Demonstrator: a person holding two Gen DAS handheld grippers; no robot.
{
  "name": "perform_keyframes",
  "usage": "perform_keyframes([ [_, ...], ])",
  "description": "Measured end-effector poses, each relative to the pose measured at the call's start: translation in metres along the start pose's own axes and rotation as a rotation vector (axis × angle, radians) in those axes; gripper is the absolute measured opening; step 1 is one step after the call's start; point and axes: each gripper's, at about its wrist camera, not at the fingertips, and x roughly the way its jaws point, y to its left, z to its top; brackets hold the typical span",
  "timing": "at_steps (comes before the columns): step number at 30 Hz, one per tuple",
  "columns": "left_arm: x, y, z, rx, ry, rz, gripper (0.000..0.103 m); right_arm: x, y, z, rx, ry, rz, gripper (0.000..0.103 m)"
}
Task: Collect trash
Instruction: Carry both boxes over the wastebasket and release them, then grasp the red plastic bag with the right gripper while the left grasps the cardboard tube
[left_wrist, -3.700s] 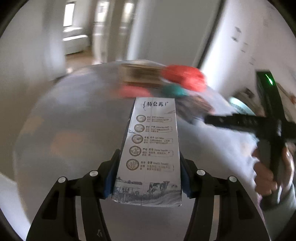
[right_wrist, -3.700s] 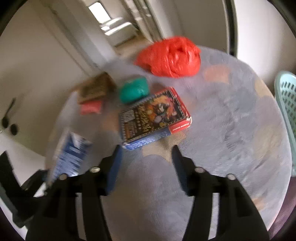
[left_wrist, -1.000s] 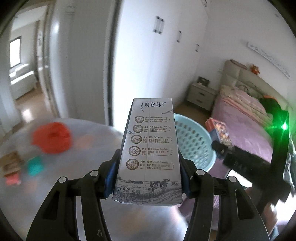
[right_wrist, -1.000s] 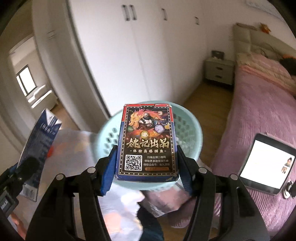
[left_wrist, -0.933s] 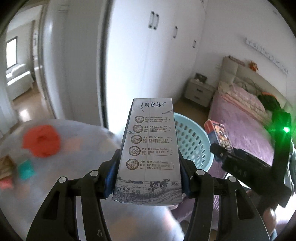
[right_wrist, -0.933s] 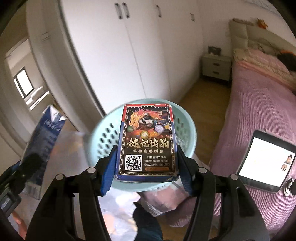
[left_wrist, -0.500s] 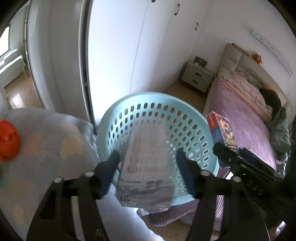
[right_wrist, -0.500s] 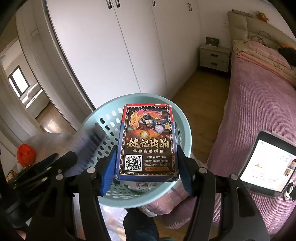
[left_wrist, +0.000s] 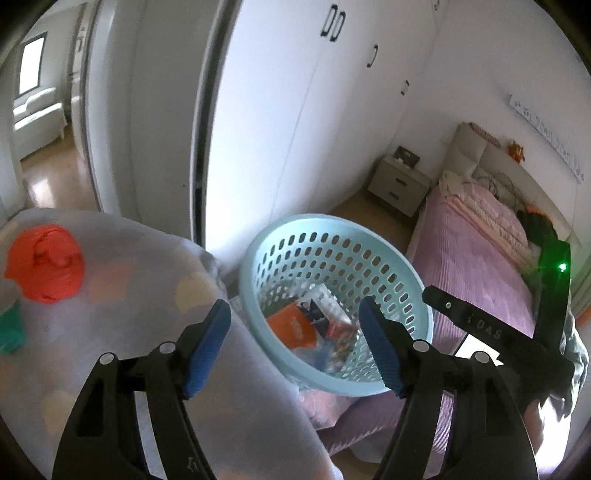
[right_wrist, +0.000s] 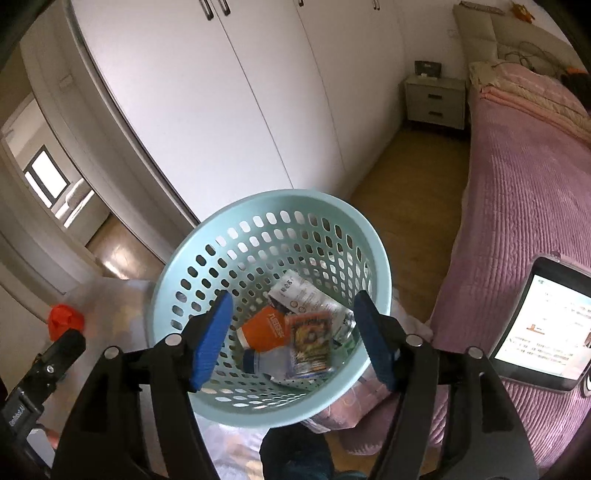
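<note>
Both views are lit by soft daylight from a window (left_wrist: 32, 66) at far left. Straight wardrobe doors (right_wrist: 229, 110) are bowed by fisheye distortion, and the corners are vignetted black. The table cloth (left_wrist: 140, 295) is rendered slightly blurred.

The basket (right_wrist: 177, 288) is pale turquoise, its wall pierced all round with rows of oval holes. Inside it lie a bottle (right_wrist: 264, 332) with an orange label and white lettering, a card box (right_wrist: 310, 341) printed in red, gold and dark blue, and a white carton (right_wrist: 303, 295) with grey print. The bench (left_wrist: 122, 302) wears a pale grey cloth dotted with soft peach and cream patches. On it sits a bright red-orange bag (left_wrist: 42, 264), and at its left edge a green lump (left_wrist: 11, 328). The bed (right_wrist: 524, 192) has a pink ribbed cover. Both tongs are black with blue pads (left_wrist: 207, 343).
</note>
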Motion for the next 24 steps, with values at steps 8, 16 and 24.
perform_keyframes([
  [8, -0.048, 0.014, -0.01, -0.019, -0.066, 0.034, 0.07, -0.03, 0.032, -0.012, -0.051, -0.048, 0.066, 0.064],
  [16, -0.114, 0.084, -0.016, -0.086, -0.149, 0.184, 0.07, -0.05, 0.107, -0.036, -0.181, -0.074, 0.194, 0.064],
  [24, -0.164, 0.189, -0.021, -0.238, -0.196, 0.354, 0.07, -0.04, 0.189, -0.066, -0.353, -0.028, 0.265, 0.064],
])
